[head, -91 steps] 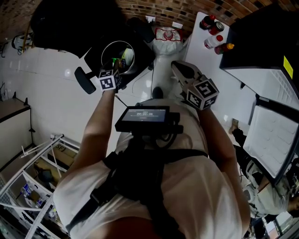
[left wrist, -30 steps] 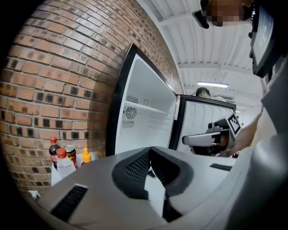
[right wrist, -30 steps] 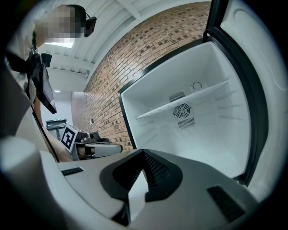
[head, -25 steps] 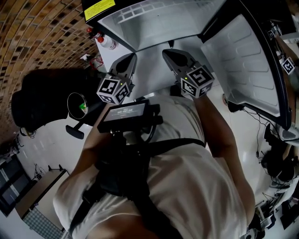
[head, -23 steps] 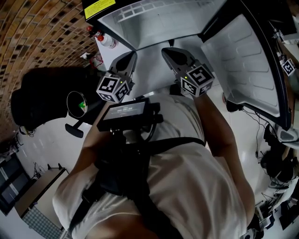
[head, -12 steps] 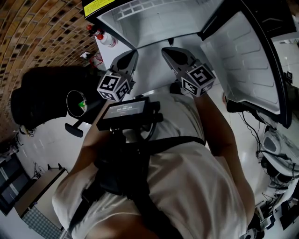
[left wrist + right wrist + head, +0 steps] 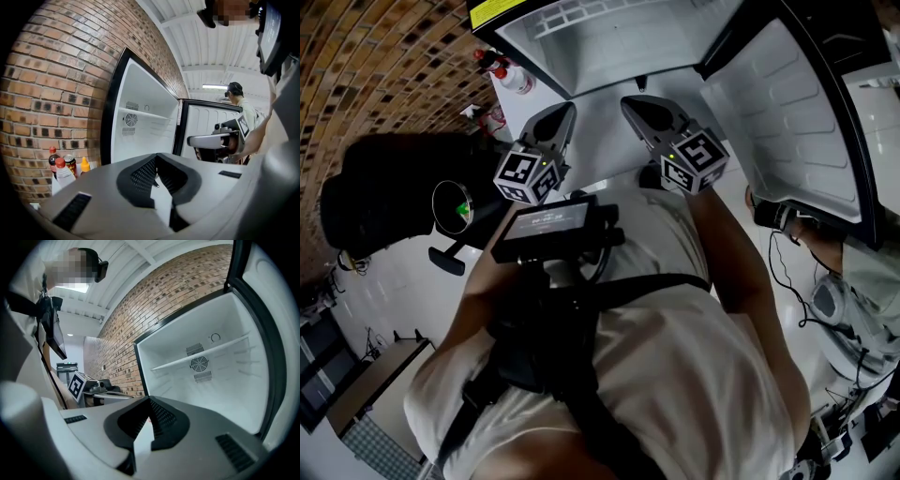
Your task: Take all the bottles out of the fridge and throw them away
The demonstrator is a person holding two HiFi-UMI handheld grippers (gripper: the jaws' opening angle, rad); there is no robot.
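The open fridge [image 7: 609, 42] stands in front of me, its white inside [image 7: 206, 376] showing one shelf, a fan grille and no bottle. Several bottles [image 7: 508, 77] stand on a white counter left of the fridge, against the brick wall; the left gripper view shows these bottles [image 7: 63, 171] at its lower left. My left gripper [image 7: 565, 111] and right gripper [image 7: 630, 101] hover side by side before the fridge opening. Both are shut and hold nothing: the left gripper [image 7: 155, 156] and right gripper [image 7: 149, 399] each have their pads together.
The fridge door [image 7: 787, 122] swings open at the right. A round black bin [image 7: 455, 206] with something green inside sits low on the left by the brick wall [image 7: 375, 66]. Another person [image 7: 848, 281] stands at the right edge, near cables on the floor.
Since the earliest frame I have turned from the bin to the open fridge. Over the last second both grippers have hardly moved. A person has come into view at the right edge.
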